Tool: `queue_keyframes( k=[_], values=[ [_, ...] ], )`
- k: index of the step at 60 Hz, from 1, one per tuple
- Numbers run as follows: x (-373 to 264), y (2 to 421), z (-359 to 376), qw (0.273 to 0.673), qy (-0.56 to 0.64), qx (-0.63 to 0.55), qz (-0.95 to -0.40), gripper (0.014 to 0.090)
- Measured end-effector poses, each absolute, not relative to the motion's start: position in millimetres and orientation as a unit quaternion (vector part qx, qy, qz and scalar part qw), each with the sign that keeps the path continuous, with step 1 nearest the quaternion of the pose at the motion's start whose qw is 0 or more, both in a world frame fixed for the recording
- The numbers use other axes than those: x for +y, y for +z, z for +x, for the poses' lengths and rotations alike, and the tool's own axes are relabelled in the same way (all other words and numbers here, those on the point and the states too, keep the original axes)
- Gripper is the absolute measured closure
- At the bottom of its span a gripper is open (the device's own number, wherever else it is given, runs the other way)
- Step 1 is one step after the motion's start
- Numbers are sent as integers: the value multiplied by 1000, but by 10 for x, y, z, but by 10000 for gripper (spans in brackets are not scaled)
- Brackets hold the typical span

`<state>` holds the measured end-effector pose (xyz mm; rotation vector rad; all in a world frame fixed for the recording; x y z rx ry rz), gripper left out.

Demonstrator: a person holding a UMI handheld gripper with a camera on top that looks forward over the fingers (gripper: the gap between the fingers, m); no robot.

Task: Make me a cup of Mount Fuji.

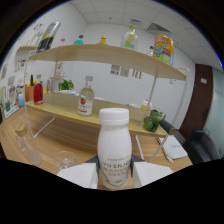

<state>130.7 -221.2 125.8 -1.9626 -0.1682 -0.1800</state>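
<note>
White plastic bottle (114,148) with a white screw cap sits dead centre in our gripper view, standing upright between the two pale fingers (80,176) of the gripper (114,179). Both fingers look pressed up against the bottle's lower sides, so we'd call the jaws pinched on it. We can read part of the label, something like "TO ENJOY", but the rest is too small.

Just beyond the left finger we see a clear glass cup (65,160) on the wooden table (50,145), and further left a taller clear glass thing (27,142) that we can't quite make out.

Behind the bottle runs a wooden shelf unit. On its lower board (60,111) there's a clear bottle with a red label (85,101), a red bottle (38,93), a small green plant (65,85), and off to the right a cluster of dark green round things (152,120). The upper board (105,52) carries a few more bottles, one greenish clear one (130,38), and a colourful box or bag (163,49).

Right of the bottle a white notebook or pad (173,148) lies on the table, with a dark chair (202,145) and a brown door (202,95) past it.
</note>
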Motion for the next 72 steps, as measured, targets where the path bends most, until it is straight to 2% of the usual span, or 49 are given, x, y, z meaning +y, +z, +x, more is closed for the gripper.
queue_keyframes(
  k=[14, 27, 40, 53, 63, 72],
  values=[
    [-2158, 1086, 1291, 487, -237, -302, -785, 566],
    [-2074, 1146, 1263, 418, -376, -486, -669, 568],
    [-2006, 1259, 1325, 336, -475, -586, -564, 566],
    [-1947, 1299, 1266, 283, -520, -644, -485, 567],
    [-1981, 1281, 1266, 281, -515, -646, -489, 565],
    [-1999, 1458, 1243, 346, -481, -590, -549, 566]
  ],
)
